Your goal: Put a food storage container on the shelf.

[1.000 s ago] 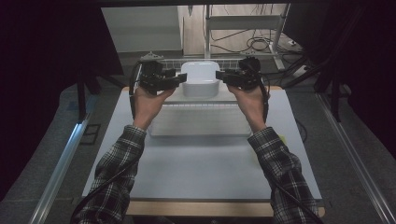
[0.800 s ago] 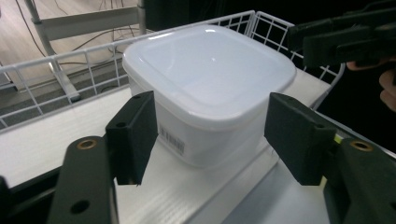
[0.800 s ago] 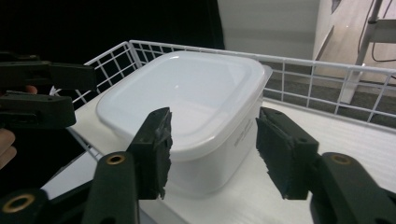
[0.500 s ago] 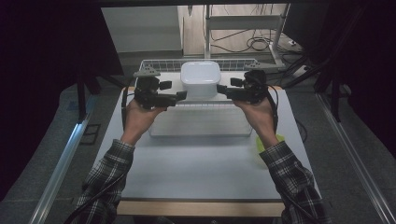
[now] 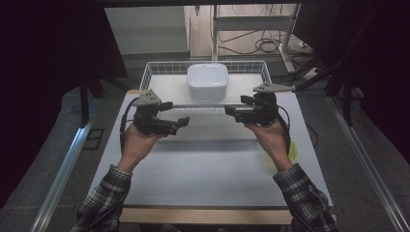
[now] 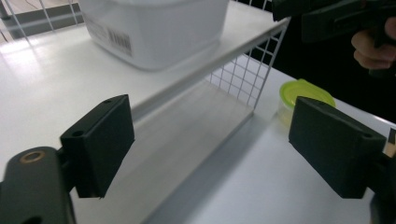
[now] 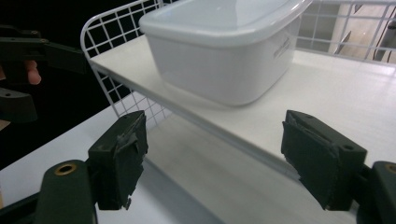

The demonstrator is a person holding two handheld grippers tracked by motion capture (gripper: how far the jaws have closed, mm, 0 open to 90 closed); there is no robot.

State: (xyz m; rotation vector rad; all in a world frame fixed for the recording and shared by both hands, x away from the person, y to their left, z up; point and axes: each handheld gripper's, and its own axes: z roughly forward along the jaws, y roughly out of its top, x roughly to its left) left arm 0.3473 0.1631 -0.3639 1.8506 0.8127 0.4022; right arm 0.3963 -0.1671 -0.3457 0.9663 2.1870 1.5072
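- Black jaws on both tools stand well apart with nothing between them. The left gripper (image 5: pixel 181 123) and the right gripper (image 5: pixel 231 110) have just been opening, and we see only air and table between the pads in each gripper view.
- We hold both grippers in front of the shelf, tips facing each other across a gap, below and on the near side of the white container (image 5: pixel 208 81).
- The white container, lidded, sits on the top board of the wire shelf (image 5: pixel 157 68), about centred between the side grilles and free of both tools. Its barcode label shows in the left gripper view (image 6: pixel 116 41).
- A green-lidded tub (image 6: pixel 306 93) stands on the table (image 5: pixel 208 174) beyond the shelf's right end, just beside the wire grid and near our right forearm.
- Risk: the right sleeve could sweep the tub as that arm draws in, since it lies close to the arm.
- Risk: a jaw could catch the shelf's front edge or grille on the way up and jolt the board, shifting the container.
- Risk: any re-grip of the smooth tapered walls could slip if the pads land unevenly.
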